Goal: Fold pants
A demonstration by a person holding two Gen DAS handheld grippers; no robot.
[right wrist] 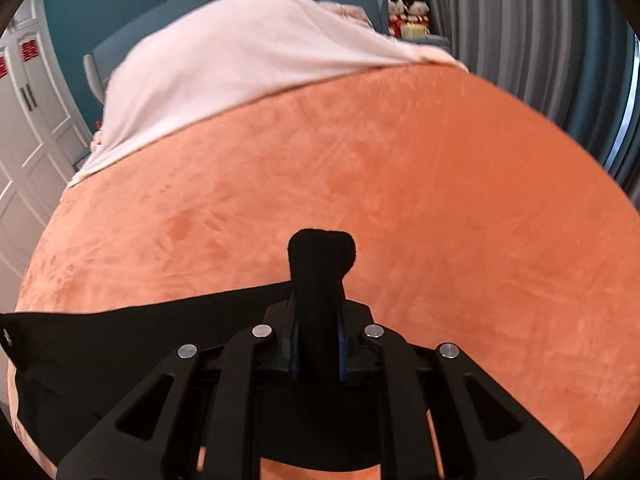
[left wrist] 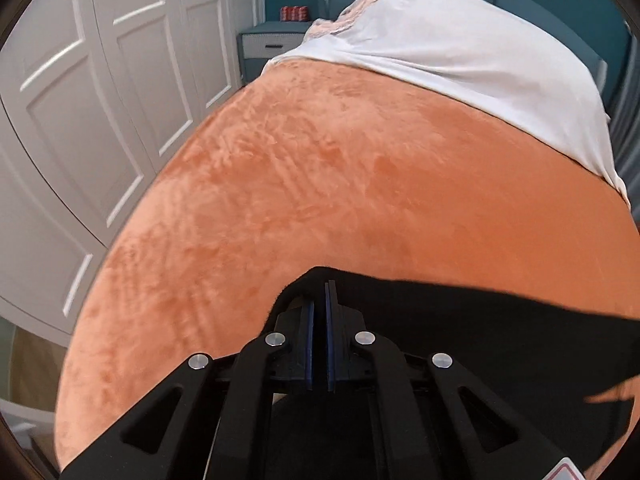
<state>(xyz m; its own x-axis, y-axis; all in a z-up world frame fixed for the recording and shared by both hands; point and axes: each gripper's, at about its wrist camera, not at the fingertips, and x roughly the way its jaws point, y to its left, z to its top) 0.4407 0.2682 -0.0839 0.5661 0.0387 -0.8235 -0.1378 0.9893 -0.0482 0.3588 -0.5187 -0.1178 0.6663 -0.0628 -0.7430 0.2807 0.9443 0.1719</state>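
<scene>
While apparently pinched, pants (right wrist: pixel 120 336) edge taut

Ahead of my jaws the orange blanket (right wrist: pixel 400 184) is lying broad and bare. Further ahead a white sheet (left wrist: pixel 460 60) is heaping up, blocking the way. The black pants (left wrist: pixel 480 320) are stretching taut between my jaws.

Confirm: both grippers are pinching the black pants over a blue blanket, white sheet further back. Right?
Not quite: the blanket is orange, not blue, as both wrist views show. The rest holds: the left gripper and the right gripper are each shut on the black pants, and the white sheet lies further back.
</scene>
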